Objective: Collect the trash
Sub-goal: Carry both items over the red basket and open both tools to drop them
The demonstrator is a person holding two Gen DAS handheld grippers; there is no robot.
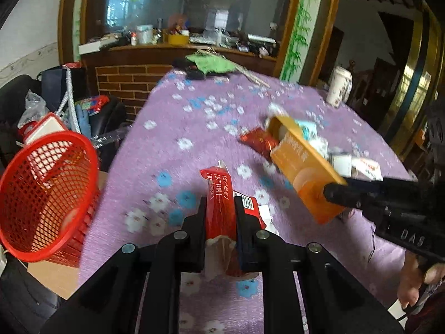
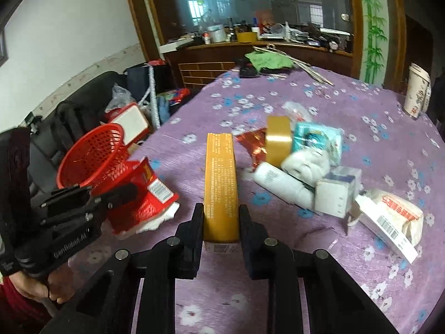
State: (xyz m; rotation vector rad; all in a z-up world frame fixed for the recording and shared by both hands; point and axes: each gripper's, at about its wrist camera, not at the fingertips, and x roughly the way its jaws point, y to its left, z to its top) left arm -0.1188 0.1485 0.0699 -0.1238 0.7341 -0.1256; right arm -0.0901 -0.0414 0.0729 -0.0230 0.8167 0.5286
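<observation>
Lived-in home room: purple floral cloth (image 2: 319, 105) on surface, cluttered wooden sideboard (image 2: 250, 47) with big mirror (image 2: 250, 0) far, bamboo-print trim (image 2: 374, 27) right, black sofa (image 2: 69, 117) left.

Purple floral tablecloth (image 2: 278, 89) over table. Green crumpled cloth (image 2: 268, 60) at far edge, 12 o'clock, w/ thin metal rods (image 2: 311, 69) beside. White printed paper cups (image 2: 417, 94), 2 o'clock. Brown wooden sideboard (image 2: 222, 53) behind, cluttered, incl. yellow round tub (image 2: 246, 36).

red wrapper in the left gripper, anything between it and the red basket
Nothing visible does. The left gripper is shut on the red wrapper, and the red basket sits off the table edge to its left, mouth tilted toward the table, with only bare purple tablecloth between them.
</observation>
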